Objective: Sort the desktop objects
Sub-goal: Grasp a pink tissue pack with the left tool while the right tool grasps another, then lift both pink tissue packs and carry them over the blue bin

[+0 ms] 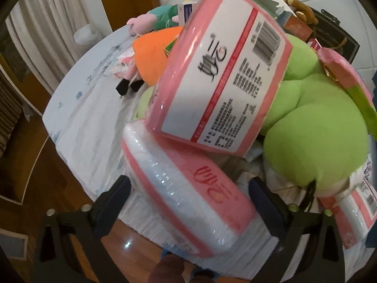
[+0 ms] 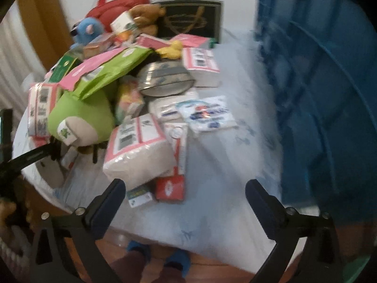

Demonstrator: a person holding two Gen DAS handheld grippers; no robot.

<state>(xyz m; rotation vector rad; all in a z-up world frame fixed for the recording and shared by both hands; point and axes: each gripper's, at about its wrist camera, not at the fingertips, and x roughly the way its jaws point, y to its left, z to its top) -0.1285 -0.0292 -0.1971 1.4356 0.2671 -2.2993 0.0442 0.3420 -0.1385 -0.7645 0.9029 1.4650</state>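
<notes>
In the left wrist view a pink and white tissue pack (image 1: 188,202) lies at the table's near edge between the open fingers of my left gripper (image 1: 192,202); I cannot tell if the pads touch it. A second pink tissue pack (image 1: 221,70) leans tilted on top of it against a green plush toy (image 1: 315,127). In the right wrist view my right gripper (image 2: 185,202) is open and empty above the cloth-covered table (image 2: 223,165). In front of it lie a tissue pack (image 2: 139,151), a red box (image 2: 170,188) and a toothpaste box (image 2: 180,146).
A blue plastic crate (image 2: 325,89) stands at the right of the table. The pile holds an orange plush (image 1: 155,52), a pink pig plush (image 1: 143,21), a blue plush (image 2: 87,29), a red bag (image 2: 117,2), a dark box (image 2: 190,16) and a metal bowl (image 2: 165,80).
</notes>
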